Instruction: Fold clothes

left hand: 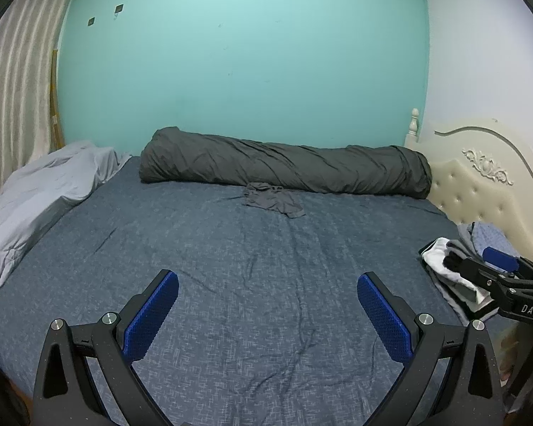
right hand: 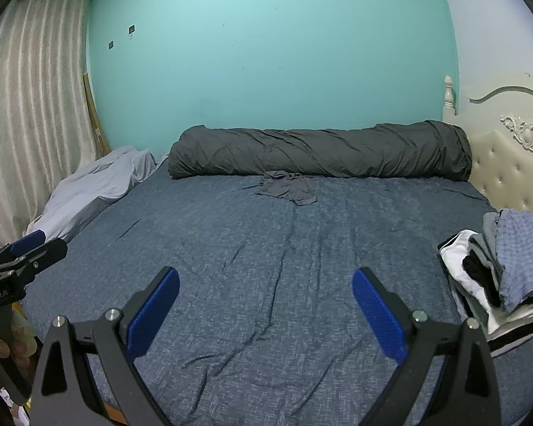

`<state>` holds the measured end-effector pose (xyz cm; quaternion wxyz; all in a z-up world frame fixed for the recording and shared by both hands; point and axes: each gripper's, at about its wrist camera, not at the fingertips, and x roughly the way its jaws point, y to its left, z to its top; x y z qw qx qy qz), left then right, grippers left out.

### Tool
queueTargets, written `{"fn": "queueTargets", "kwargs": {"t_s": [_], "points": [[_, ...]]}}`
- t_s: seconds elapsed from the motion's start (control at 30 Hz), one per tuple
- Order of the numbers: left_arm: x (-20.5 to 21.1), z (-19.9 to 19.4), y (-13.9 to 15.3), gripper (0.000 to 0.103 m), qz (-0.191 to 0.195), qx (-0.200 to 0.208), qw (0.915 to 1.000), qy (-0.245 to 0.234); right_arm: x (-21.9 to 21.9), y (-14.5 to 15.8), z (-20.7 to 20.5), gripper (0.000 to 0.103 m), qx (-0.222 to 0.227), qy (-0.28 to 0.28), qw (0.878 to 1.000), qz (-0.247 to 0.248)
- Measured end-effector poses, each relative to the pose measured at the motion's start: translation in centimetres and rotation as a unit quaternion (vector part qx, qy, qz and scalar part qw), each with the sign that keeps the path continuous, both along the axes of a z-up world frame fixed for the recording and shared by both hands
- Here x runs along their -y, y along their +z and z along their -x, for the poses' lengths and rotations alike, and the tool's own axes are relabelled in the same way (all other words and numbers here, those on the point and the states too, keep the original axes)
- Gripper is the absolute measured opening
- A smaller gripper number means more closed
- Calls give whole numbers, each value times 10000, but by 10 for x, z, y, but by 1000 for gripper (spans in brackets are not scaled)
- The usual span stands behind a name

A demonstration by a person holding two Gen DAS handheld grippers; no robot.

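1. While both tools hover over the near part of the bed (left hand: 266, 284), the left gripper (left hand: 268, 294) has its jaws spread wide with nothing between them.
2. Likewise the right gripper (right hand: 265, 293) is fully spread and holds nothing.
3. Against the rolled dark duvet (left hand: 284, 167), on its near side at mid-length, lies a crumpled grey garment (left hand: 273, 200), well apart from both grippers.
4. Towards the duvet's headboard end, at the bed's right edge, sits a pile of clothes (right hand: 508, 273).
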<state>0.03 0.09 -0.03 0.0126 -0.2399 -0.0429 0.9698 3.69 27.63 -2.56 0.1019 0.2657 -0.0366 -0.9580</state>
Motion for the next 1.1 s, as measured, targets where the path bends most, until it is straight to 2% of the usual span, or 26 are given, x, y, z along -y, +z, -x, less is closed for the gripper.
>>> {"fn": "queueTargets", "kwargs": {"t_s": [0.43, 1.1], "points": [[-11, -5, -8, 103, 57, -68, 10000, -40, -6, 15, -5, 99, -41, -22, 10000, -67], [-15, -4, -9, 103, 77, -8, 9999, -92, -11, 14, -2, 99, -32, -57, 10000, -54]]}}
